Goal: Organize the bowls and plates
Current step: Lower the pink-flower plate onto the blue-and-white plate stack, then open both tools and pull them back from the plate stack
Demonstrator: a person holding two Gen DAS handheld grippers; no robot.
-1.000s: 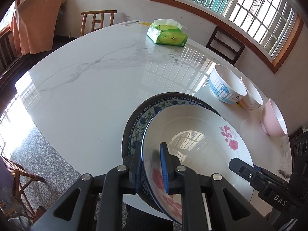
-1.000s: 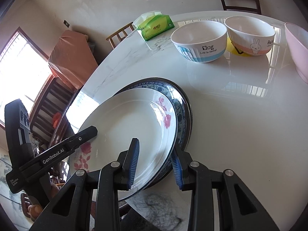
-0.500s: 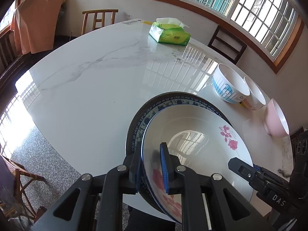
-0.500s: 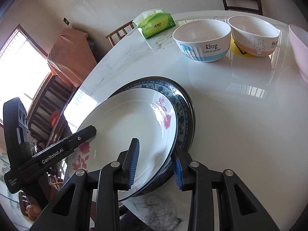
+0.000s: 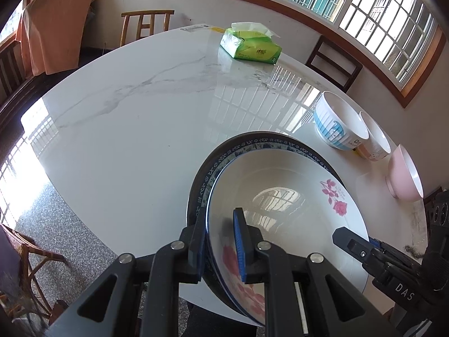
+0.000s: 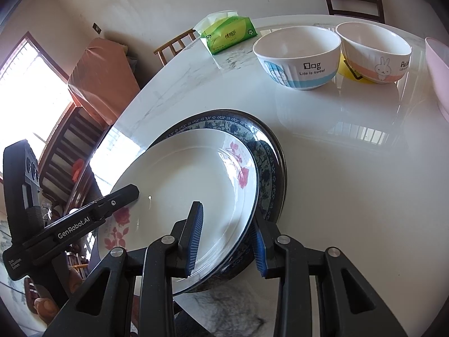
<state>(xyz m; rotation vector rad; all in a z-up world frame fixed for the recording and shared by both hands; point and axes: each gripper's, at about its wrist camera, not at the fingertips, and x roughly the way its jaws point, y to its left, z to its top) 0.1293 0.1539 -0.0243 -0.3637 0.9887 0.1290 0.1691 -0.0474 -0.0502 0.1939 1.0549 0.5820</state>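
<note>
While the left gripper (image 5: 220, 243) clamps the near rim of the rose plate (image 5: 283, 205) together with the blue-patterned plate (image 5: 221, 157) under it, the right gripper (image 6: 226, 241) pinches the same stack at the plates' opposite edge. Both plates sit at the marble table's (image 5: 140, 118) 6 o'clock edge, overhanging it. Three bowls line up toward 2 o'clock: a blue bowl (image 6: 297, 56), a rabbit bowl (image 6: 374, 53) touching it, and a pink bowl (image 5: 405, 174) apart. A tissue pack (image 5: 251, 46) lies at 12 o'clock.

Left gripper (image 5: 220, 243), right gripper (image 6: 226, 240): jaws apparently clamped.
</note>
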